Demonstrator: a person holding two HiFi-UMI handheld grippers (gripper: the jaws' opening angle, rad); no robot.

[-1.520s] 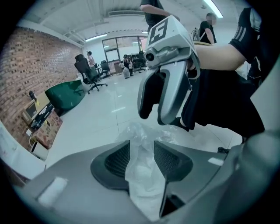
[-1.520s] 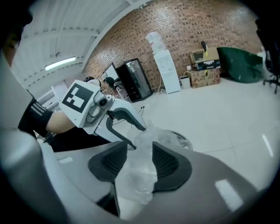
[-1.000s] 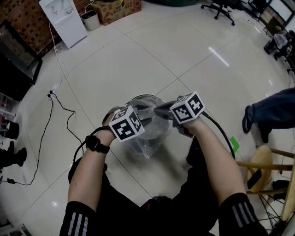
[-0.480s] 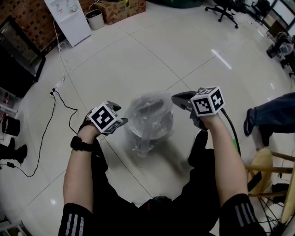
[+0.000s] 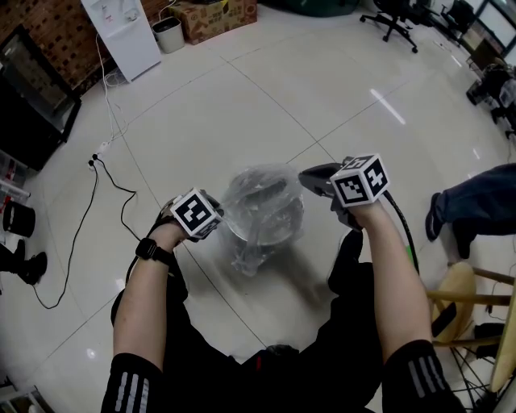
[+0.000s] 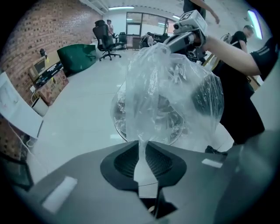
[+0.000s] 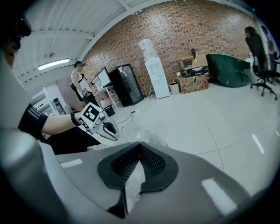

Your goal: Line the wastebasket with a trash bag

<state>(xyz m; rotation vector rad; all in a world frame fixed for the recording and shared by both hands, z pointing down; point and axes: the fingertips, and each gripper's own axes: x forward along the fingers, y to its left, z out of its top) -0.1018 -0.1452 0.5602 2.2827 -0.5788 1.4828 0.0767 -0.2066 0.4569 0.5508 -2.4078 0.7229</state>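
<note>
A round metal wastebasket (image 5: pixel 278 230) stands on the tiled floor, with a clear trash bag (image 5: pixel 260 192) puffed up over it. My left gripper (image 5: pixel 219 216) is at the basket's left side; its jaws are closing and pinch a fold of the bag (image 6: pixel 170 87) between the pads (image 6: pixel 141 142). On the right, my right gripper (image 5: pixel 305 176) stays shut on the bag's other edge, with film showing between its pads (image 7: pixel 139 144). The right gripper view shows the left gripper (image 7: pixel 109 133) across the crumpled bag (image 7: pixel 144 133). The bag hides most of the basket (image 6: pixel 120 127).
A white water dispenser (image 5: pixel 121 32), a small bin (image 5: pixel 167 34) and a cardboard box (image 5: pixel 214 16) stand far back. A black cable (image 5: pixel 105 185) trails over the floor at left. A person's leg (image 5: pixel 476 202) and a wooden stool (image 5: pixel 476 298) are close on the right.
My left gripper swung from over the basket out to its left, came down beside the rim and closed on the bag. The right gripper shifted right and up, still gripping the bag.
</note>
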